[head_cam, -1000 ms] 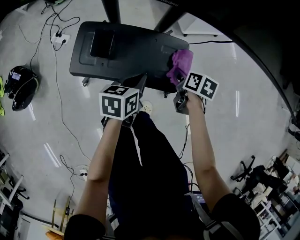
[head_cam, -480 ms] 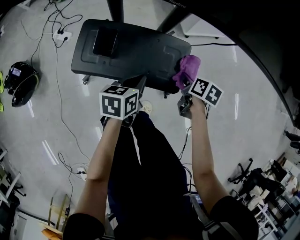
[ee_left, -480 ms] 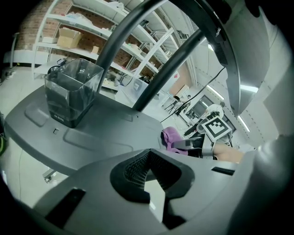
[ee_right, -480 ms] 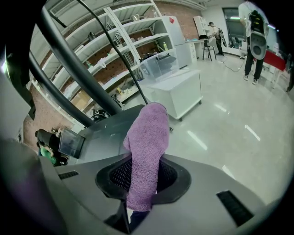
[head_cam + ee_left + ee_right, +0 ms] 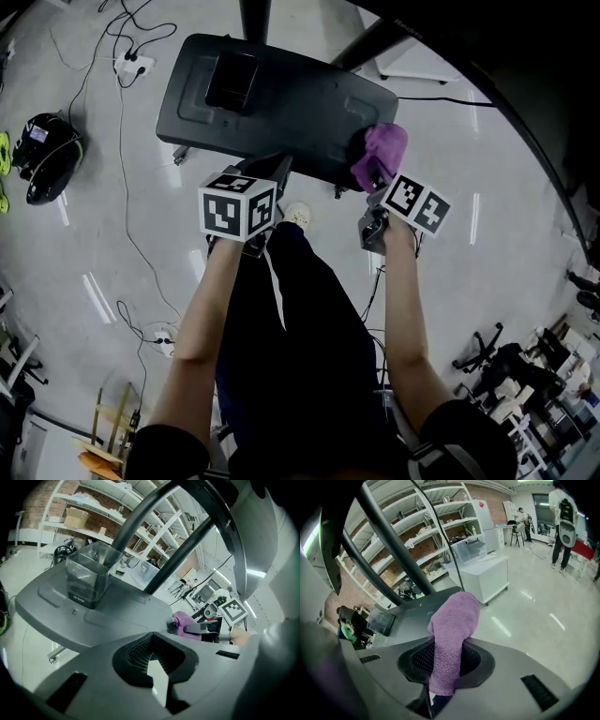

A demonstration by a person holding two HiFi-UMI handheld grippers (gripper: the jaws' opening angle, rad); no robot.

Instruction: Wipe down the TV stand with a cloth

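A person stands over a dark grey TV stand [image 5: 291,108], a two-jaw gripper in each hand, on a pale workshop floor [image 5: 112,244]. The right gripper [image 5: 375,180] clamps a purple cloth [image 5: 381,152]. The cloth runs up out of the jaws as a thick fold, and its free end lies against the stand's right-hand end, at the edge nearest the person. In the right gripper view the fabric fills the space between the jaws.

The left gripper [image 5: 274,172] hovers at the near edge of the stand, left of the cloth and apart from it. Its jaws are drawn close together with nothing between them (only a sliver of floor shows through at their base).

A clear plastic box [image 5: 234,80] stands upright on the far left part of the stand, well apart from both grippers. Two dark slanted posts [image 5: 154,541] rise from the back of the stand.

On the floor to the left lie a black helmet-like object [image 5: 47,167] and a white power strip [image 5: 133,67] with trailing cables. Metal shelving [image 5: 422,531] lines the brick wall behind, and a white cabinet [image 5: 487,578] stands beyond the stand's right end.
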